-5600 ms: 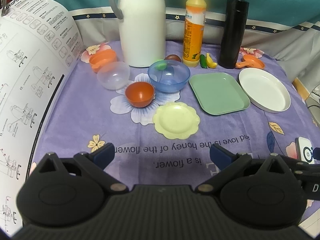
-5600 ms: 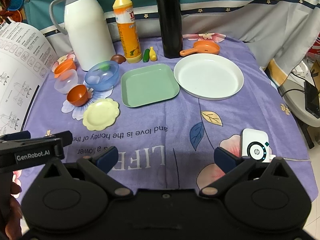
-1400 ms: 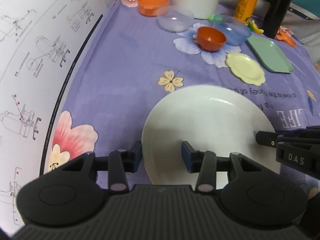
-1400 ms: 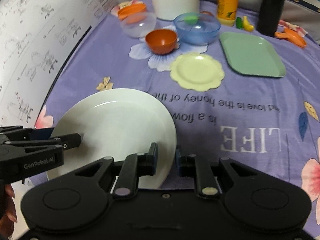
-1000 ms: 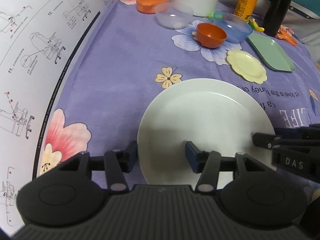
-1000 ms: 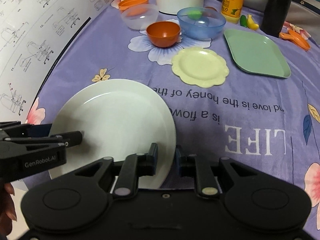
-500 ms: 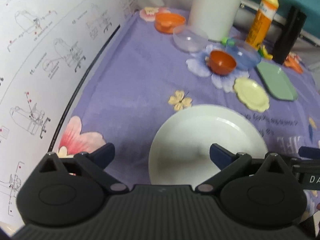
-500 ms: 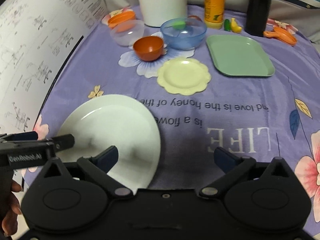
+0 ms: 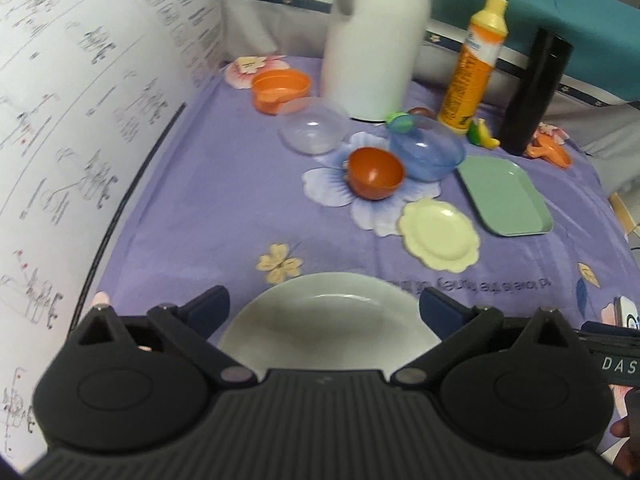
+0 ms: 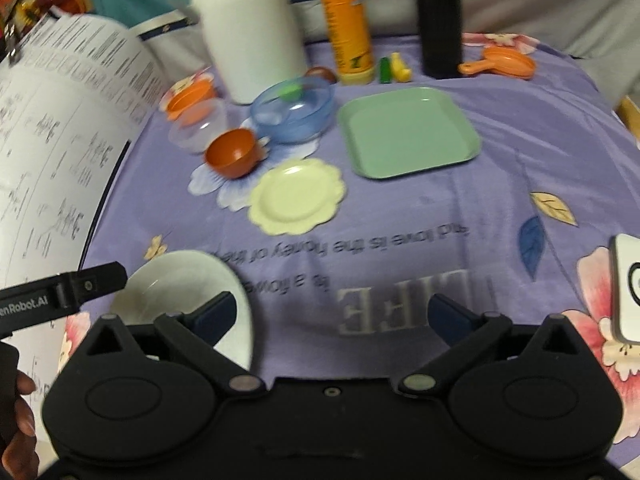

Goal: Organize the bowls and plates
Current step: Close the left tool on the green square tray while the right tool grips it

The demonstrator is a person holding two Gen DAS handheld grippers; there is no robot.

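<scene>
The white round plate (image 9: pixel 328 320) lies flat on the purple flowered tablecloth (image 9: pixel 208 200) at the near edge, beside the curled instruction sheet (image 9: pixel 80 120). The left gripper (image 9: pixel 324 306) hangs above it with its jaws spread wide, holding nothing. The right gripper (image 10: pixel 331 314) is likewise fully apart and empty, with the plate off to its left. Farther back sit the pale yellow scalloped plate (image 9: pixel 440 240), the green square plate (image 9: pixel 504 196), the orange-brown bowl (image 9: pixel 376 172), the blue bowl (image 9: pixel 428 152) and the clear bowl (image 9: pixel 312 128); whether the blue and orange-brown bowls touch is hard to tell through the blur.
</scene>
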